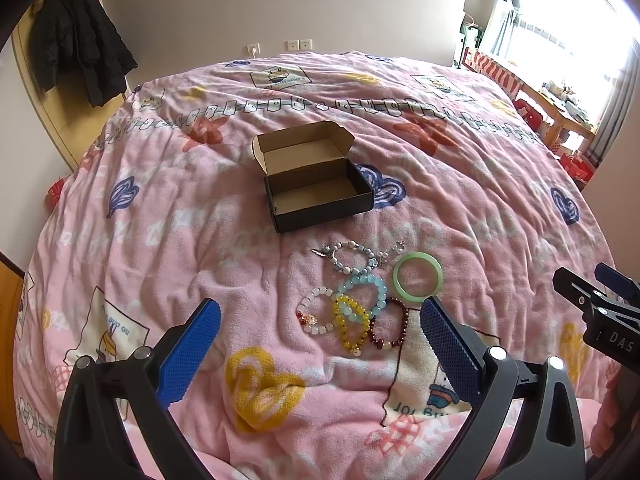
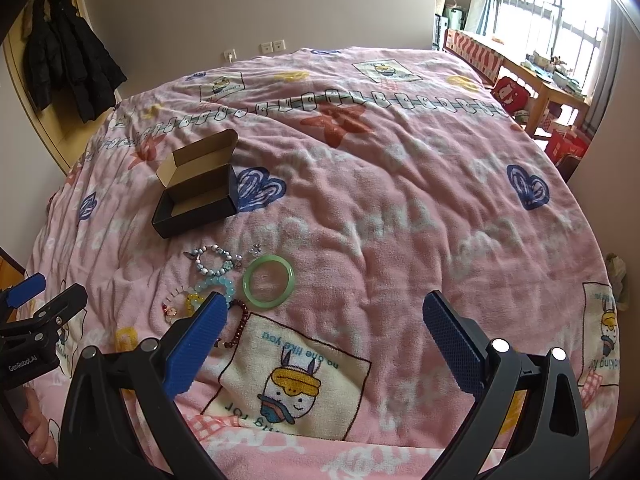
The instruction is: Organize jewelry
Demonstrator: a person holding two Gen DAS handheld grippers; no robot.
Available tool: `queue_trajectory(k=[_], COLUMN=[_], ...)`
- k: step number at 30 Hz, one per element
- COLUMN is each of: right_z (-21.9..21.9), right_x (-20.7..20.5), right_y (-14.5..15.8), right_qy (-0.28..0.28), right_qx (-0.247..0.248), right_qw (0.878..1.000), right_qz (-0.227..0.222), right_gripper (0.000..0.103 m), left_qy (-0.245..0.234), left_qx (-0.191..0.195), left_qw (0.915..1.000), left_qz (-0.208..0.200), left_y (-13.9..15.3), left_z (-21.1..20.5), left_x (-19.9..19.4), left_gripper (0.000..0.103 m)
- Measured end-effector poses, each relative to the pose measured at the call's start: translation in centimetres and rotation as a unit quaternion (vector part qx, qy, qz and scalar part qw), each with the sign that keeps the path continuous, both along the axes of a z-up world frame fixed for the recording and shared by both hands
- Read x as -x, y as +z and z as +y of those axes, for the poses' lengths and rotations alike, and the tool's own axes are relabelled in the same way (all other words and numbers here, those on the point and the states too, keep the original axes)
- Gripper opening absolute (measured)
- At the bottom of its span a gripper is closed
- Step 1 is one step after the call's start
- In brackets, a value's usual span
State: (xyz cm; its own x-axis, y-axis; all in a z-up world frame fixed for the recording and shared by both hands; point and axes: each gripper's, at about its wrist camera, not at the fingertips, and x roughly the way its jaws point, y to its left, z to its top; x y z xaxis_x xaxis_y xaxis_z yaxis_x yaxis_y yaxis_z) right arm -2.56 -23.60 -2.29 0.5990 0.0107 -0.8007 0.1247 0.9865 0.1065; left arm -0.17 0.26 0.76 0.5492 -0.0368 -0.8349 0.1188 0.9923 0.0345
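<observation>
An open black cardboard box (image 1: 320, 192) with a raised lid sits empty on the pink bedspread; it also shows in the right wrist view (image 2: 196, 204). In front of it lies a cluster of bracelets: a green jade bangle (image 1: 418, 281) (image 2: 269, 286), a light blue bead bracelet (image 1: 366, 294), a yellow one (image 1: 352, 326), a white one (image 1: 316, 316), a dark red one (image 1: 390, 326) and a blue-white charm bracelet (image 1: 352, 258). My left gripper (image 1: 320, 312) is open above the near side of the cluster. My right gripper (image 2: 324, 308) is open, to the right of the cluster.
The pink patterned bedspread (image 2: 400, 200) covers the whole bed. Black coats (image 1: 80, 48) hang at the far left. A wooden shelf with items (image 2: 552, 84) stands by the window at the right. The right gripper shows at the edge of the left wrist view (image 1: 600, 312).
</observation>
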Motion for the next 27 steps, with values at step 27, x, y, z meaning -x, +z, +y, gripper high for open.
queue_trajectory(k=[27], right_z=[0.27], right_x=[0.33], right_y=[-0.37], right_qy=[0.003], right_qx=[-0.001], right_qw=[1.000], right_qz=[-0.001], right_gripper=[0.096], left_qy=[0.011], left_qx=[-0.001], left_qw=[0.9999], left_qz=[0.010], left_y=[-0.67], left_z=[0.38], left_x=[-0.12], left_gripper=[0.098])
